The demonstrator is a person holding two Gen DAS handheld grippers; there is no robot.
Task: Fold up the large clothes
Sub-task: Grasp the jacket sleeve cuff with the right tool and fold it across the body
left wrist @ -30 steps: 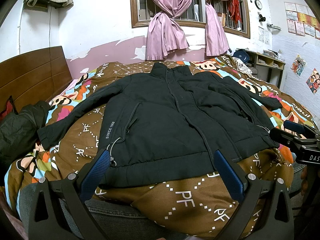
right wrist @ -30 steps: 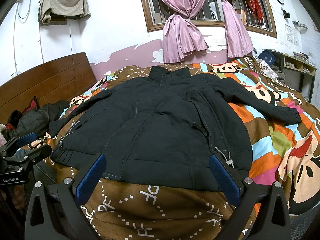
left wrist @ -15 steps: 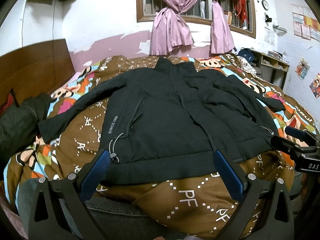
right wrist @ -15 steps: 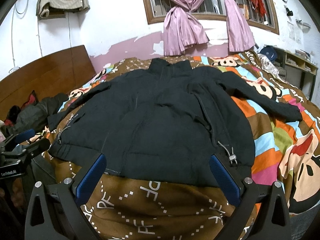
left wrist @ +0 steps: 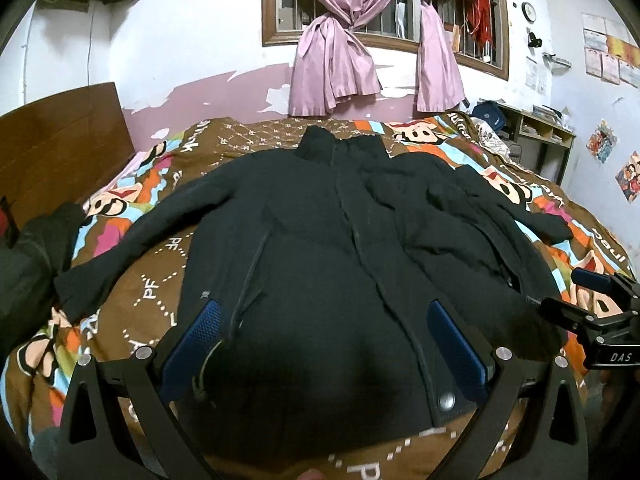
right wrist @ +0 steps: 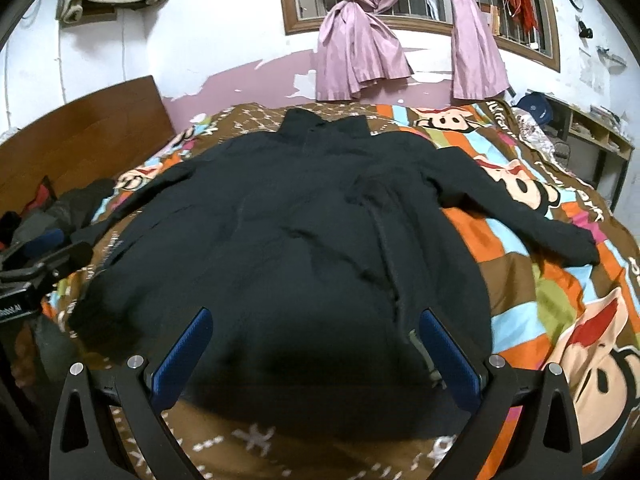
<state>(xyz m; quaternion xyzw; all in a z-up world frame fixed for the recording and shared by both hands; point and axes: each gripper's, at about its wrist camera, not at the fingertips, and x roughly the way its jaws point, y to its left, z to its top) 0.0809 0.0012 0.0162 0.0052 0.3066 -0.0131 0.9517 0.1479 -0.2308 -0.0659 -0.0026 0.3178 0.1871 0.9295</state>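
Black padded jacket (left wrist: pixel 320 248) lies flat across the bed (right wrist: pixel 560 280), unfolded; both grippers' fingers spread wide, holding nothing.

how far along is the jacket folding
Done: the black jacket lies spread flat on the bedspread, sleeves out. In hand: the left hand-held gripper and right hand-held gripper hover open over its hem, holding nothing. Left: every fold; no sleeve or side is turned in yet.
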